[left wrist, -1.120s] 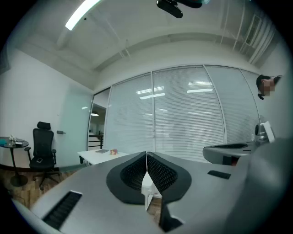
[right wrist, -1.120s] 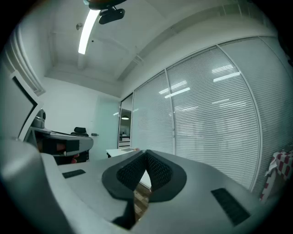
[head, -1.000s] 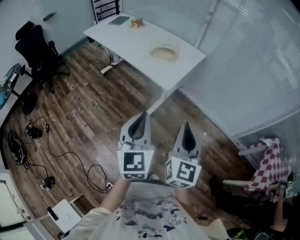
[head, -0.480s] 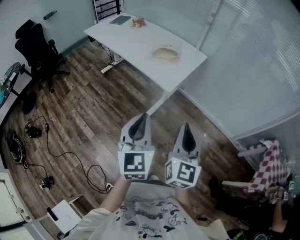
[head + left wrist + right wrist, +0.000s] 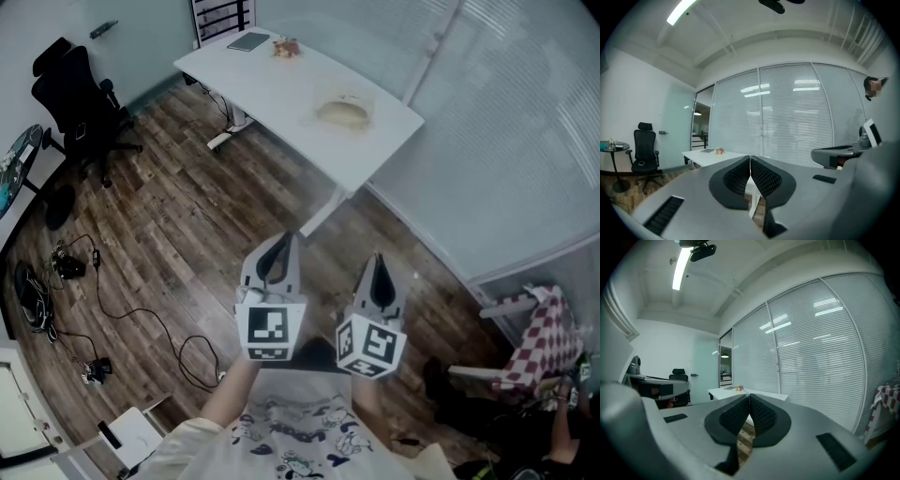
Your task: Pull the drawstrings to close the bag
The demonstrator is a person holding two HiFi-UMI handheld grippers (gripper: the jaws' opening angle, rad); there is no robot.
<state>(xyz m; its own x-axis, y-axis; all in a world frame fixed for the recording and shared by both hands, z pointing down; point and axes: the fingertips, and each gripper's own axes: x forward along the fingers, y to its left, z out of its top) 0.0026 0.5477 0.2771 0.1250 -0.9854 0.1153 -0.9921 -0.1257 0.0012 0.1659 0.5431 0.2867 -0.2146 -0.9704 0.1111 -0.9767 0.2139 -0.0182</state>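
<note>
The floor (image 5: 178, 234) is laid in dark, grainy wood planks; the tabletop (image 5: 281, 84) at upper centre is finished smooth, matt white (the bag (image 5: 343, 112) on it looks pale, cloth-like).

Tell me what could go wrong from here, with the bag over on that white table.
1. The left gripper and right gripper are shut and empty, far from the bag; they must open before gripping anything.
2. Cables loop across the floor on your left: a possible trip hazard.
3. The bag lies loose on the white table, so a one-sided pull may just drag it.
</note>
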